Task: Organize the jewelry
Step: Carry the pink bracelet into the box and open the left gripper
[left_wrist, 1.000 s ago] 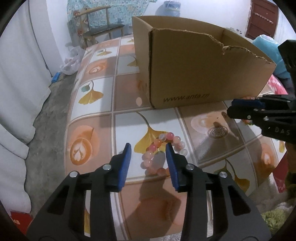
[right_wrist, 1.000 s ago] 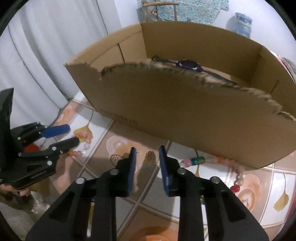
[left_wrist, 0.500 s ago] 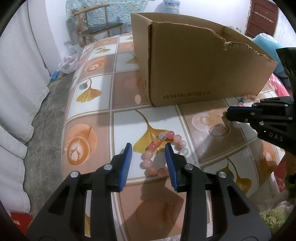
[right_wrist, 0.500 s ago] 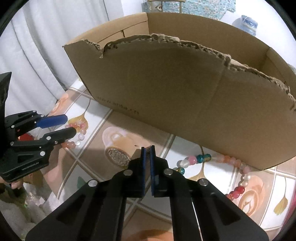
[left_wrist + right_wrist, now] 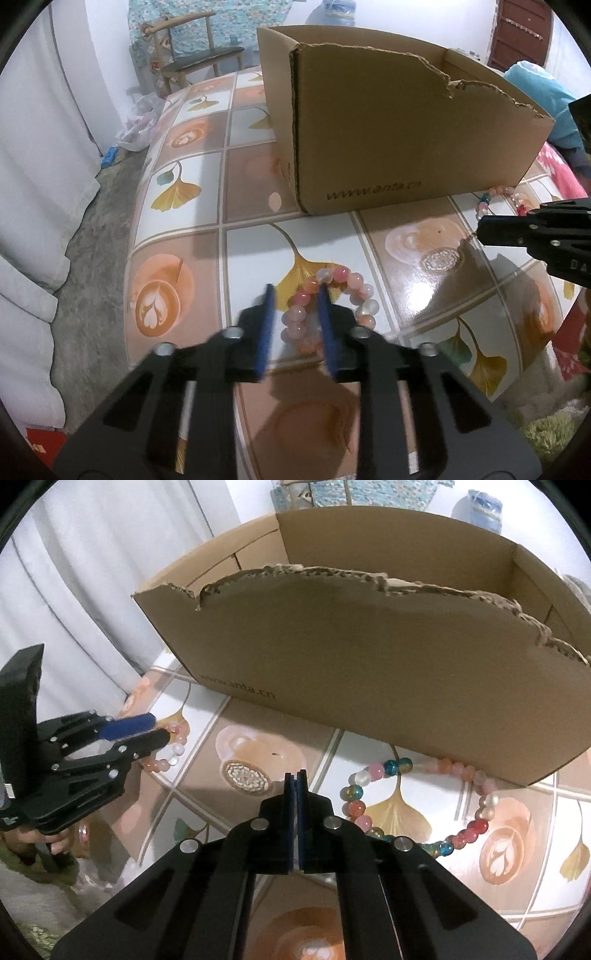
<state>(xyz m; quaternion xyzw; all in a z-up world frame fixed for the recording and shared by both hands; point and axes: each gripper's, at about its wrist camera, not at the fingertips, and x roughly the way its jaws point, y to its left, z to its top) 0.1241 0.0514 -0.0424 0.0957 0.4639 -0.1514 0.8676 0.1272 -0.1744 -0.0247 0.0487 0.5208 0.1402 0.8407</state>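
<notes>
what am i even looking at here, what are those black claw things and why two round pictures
Each black claw is a hand-held gripper with two blue-padded fingers; a person holds one in each hand. Each round picture comes from a wide-angle camera on one gripper, looking along its fingers. On the tiled tabletop stands an open cardboard box. The left gripper is closing around one side of a pink bead bracelet lying on the table. The right gripper is shut; something thin may be pinched, too small to tell. Beside it lies a multicoloured bead necklace.
</notes>
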